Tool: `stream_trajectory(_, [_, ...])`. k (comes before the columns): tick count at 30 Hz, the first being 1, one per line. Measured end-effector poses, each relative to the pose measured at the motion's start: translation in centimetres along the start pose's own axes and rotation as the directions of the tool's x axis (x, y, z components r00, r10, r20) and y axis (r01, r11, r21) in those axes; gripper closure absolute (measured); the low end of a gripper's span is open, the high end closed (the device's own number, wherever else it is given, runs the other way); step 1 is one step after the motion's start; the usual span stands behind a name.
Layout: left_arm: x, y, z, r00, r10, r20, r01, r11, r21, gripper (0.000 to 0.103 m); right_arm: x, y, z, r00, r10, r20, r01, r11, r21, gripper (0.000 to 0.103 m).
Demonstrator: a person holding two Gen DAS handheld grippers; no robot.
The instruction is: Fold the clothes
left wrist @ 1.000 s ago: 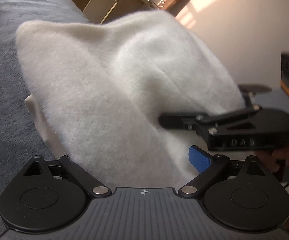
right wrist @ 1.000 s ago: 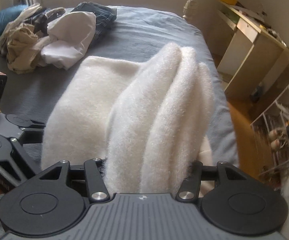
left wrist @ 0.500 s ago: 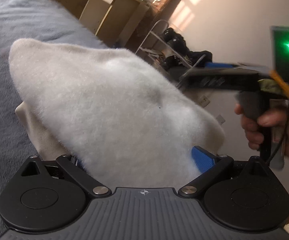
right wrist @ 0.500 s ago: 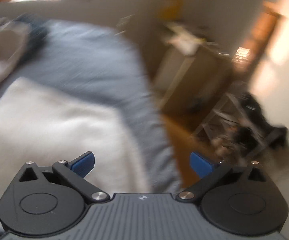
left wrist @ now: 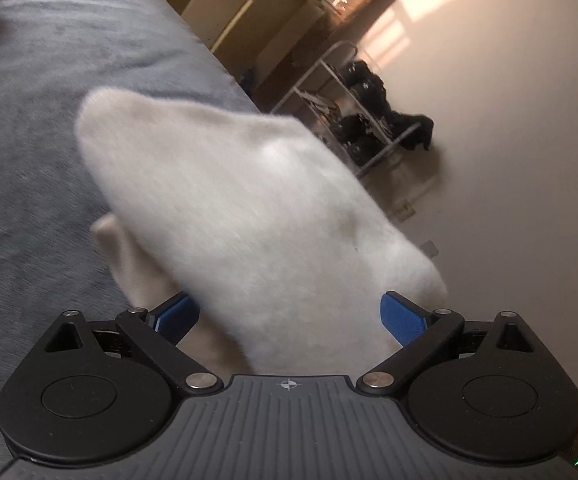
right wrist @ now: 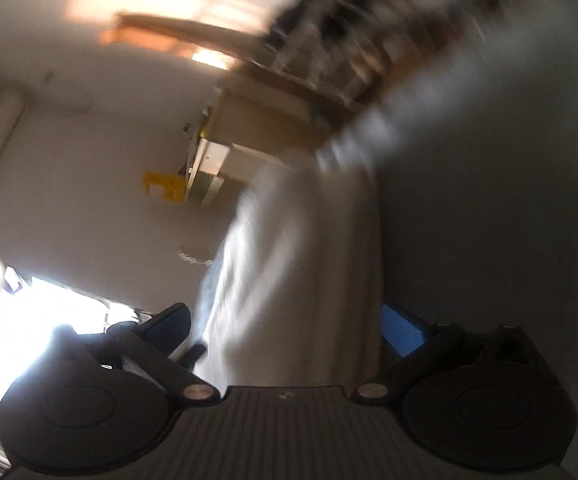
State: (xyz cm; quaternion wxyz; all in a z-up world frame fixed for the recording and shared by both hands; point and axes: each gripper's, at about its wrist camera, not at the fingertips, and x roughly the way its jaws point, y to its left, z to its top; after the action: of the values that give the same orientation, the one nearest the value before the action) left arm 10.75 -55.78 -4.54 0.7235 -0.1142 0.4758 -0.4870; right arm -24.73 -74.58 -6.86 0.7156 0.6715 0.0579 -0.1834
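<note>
A fluffy white garment [left wrist: 249,224] lies bunched on the grey bed [left wrist: 29,160] and fills the middle of the left wrist view. My left gripper [left wrist: 289,316] is open, its blue pads [left wrist: 403,318] spread wide on either side of the fabric, which lies between them. My right gripper [right wrist: 285,320] is open too, rolled sideways and badly blurred. The white garment [right wrist: 301,260] shows as a pale smear between its fingers; I cannot tell if it touches them.
Beyond the bed's right edge stand a wooden desk [left wrist: 257,12] and a metal shoe rack [left wrist: 365,112] with dark shoes against a pale wall. The right wrist view shows the wall, a yellow item [right wrist: 165,186] and a bright window at lower left.
Both grippers have let go of the white garment: the right opened first and swung away, rolling sideways; the left has now opened. The right gripper has left the left wrist view.
</note>
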Motion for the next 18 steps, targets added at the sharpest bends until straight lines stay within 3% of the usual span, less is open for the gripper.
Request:
stream_trajectory(4, [-1.7,1.8,1.9,0.994,0.061,0.088,-0.055,0.996,-0.064,0.005,1.5,-2.3,-2.0,0.999,0.044,-0.023,-0.04,0.991,0.128,0.0])
stream_trajectory(6, [-2.2,3.6,2.8,0.985,0.13,0.116,-0.113,0.983,-0.142,0.005,2.1,-2.6,-2.5,0.999,0.05,-0.021,-0.046,0.985,0.168,0.0])
stream_trajectory(10, [-1.8,7.4,4.6,0.967,0.24,0.089,-0.211,0.943,-0.257,0.005,3.6,-1.6,-2.8,0.996,0.062,-0.059,-0.05,0.98,0.191,0.0])
stream_trajectory(16, [-0.5,9.4,5.0,0.955,0.283,0.088,-0.228,0.89,-0.395,0.01,5.8,-0.9,-2.9,0.993,0.044,-0.113,-0.017,0.975,0.221,0.003])
stream_trajectory(18, [0.0,9.0,5.2,0.953,0.284,0.103,-0.226,0.896,-0.381,0.019,6.1,-0.6,-2.7,0.994,0.015,-0.108,0.008,0.977,0.213,0.007])
